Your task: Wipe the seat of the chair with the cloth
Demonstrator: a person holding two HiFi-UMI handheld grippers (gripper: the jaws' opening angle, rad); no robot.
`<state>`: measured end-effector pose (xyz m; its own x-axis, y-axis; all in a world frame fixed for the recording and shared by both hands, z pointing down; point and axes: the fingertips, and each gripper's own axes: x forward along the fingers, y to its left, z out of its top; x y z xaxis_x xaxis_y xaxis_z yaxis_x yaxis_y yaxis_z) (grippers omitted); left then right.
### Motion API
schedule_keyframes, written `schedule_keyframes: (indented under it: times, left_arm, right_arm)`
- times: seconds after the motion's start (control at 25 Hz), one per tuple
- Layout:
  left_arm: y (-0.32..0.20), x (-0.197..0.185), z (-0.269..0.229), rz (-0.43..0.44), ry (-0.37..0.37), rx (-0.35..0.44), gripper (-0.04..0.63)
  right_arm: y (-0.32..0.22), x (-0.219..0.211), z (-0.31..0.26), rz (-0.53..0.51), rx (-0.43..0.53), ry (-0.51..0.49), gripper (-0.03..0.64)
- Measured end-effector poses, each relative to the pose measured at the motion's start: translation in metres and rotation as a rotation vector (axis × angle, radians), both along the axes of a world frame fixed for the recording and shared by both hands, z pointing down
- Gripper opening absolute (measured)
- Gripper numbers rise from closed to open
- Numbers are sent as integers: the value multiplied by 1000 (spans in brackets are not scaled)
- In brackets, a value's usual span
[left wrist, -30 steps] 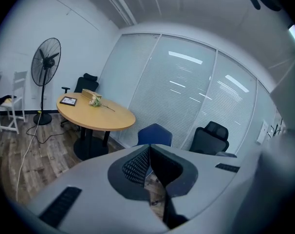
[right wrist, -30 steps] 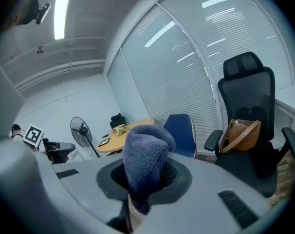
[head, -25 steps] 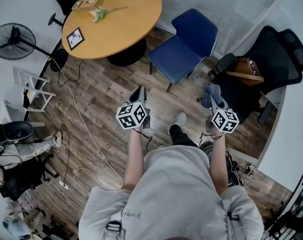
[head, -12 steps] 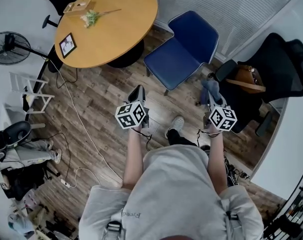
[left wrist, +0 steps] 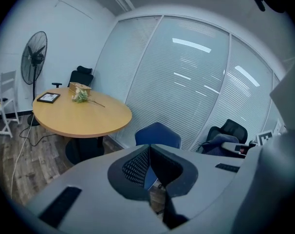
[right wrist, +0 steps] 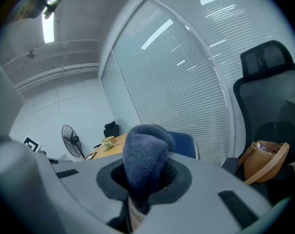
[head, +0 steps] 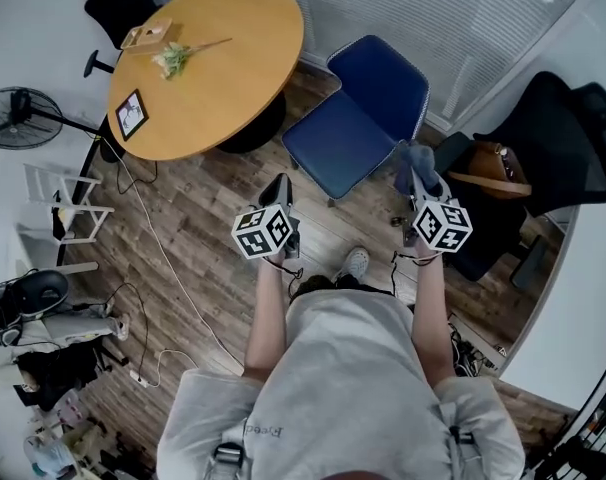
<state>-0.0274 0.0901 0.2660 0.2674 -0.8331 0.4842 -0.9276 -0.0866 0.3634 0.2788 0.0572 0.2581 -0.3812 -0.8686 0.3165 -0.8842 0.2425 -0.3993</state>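
Over the wood floor (head: pixel 178 223), our right gripper (head: pixel 419 180) clamps the cloth (head: pixel 413 158) just right of the blue chair (head: pixel 343 136), apparently not touching it. Our left gripper (head: pixel 276 190) has its jaws pressed together, empty. The round table (head: pixel 218 63) sits upper left.

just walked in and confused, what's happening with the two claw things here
A person stands facing a blue chair, holding a claw in each hand. The right claw is shut on a blue cloth; the left claw is shut with nothing in it. The cloth has not yet touched the seat.
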Motion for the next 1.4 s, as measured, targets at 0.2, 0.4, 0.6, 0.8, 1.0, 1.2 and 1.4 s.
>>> schedule_keyframes:
  times: [0.2, 0.4, 0.6, 0.8, 1.0, 1.2, 1.4]
  left_arm:
    - [-4, 3, 5, 28, -58, -14, 28]
    - [-8, -14, 38, -15, -21, -89, 28]
    - [-38, -18, 66, 29, -16, -133, 28]
    - [-55, -3, 113, 102, -18, -223, 28]
    - [-80, -12, 171, 158, -23, -311, 28]
    - [-99, 4, 227, 274, -49, -349, 28]
    - [-125, 3, 283, 329, -52, -373, 28]
  right_arm:
    - [-26, 5, 0, -8, 8, 7, 51]
    - [-48, 5, 8, -13, -8, 43, 51]
    - [-74, -9, 29, -18, -58, 94, 51]
    - [-99, -18, 68, -38, -164, 144, 51]
    - [-134, -57, 119, -88, -228, 132, 52]
    - [-153, -68, 171, -110, -281, 139, 52]
    - [-175, -72, 225, -103, -354, 171, 52]
